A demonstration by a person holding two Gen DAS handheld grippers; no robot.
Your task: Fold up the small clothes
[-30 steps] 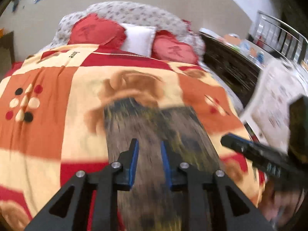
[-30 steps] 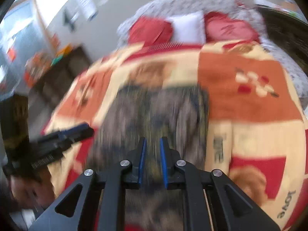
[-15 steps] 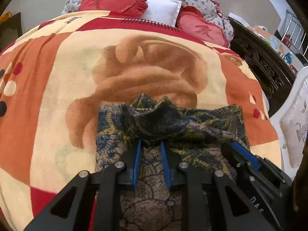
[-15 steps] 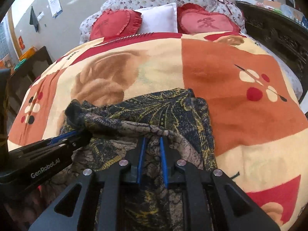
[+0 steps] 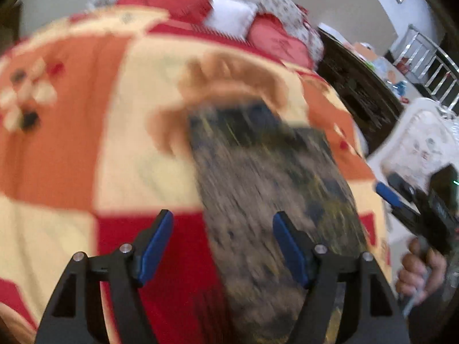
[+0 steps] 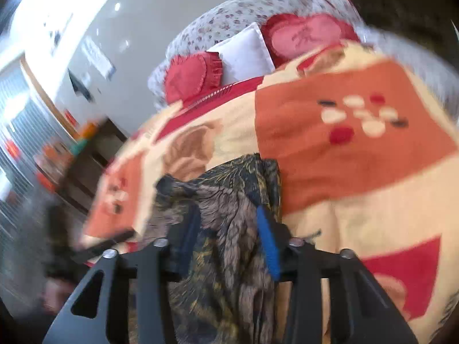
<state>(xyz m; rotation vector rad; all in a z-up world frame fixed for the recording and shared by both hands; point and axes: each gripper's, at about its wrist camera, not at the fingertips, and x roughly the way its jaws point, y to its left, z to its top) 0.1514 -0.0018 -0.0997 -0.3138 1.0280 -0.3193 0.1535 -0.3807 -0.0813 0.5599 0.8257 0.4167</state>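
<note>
On bed blanket (image 5: 120, 149), patterned cloth (image 6: 229, 215) lies folded; left gripper (image 5: 222, 246) spread wide, right gripper (image 6: 229, 235) spread too, probably letting go; blurry.

The left gripper (image 5: 222, 243) is spread wide. The right gripper (image 6: 229, 235) is parted too, a bare hand (image 5: 421, 272) gripping its handle behind the fingers.

Motion blur smears the dark, yellow-patterned folded cloth (image 5: 266, 189) in our left wrist view (pattern unreadable). Our right wrist view blurs the other black gripper (image 6: 97, 243) at left; its fingers' spacing escapes us.
</note>
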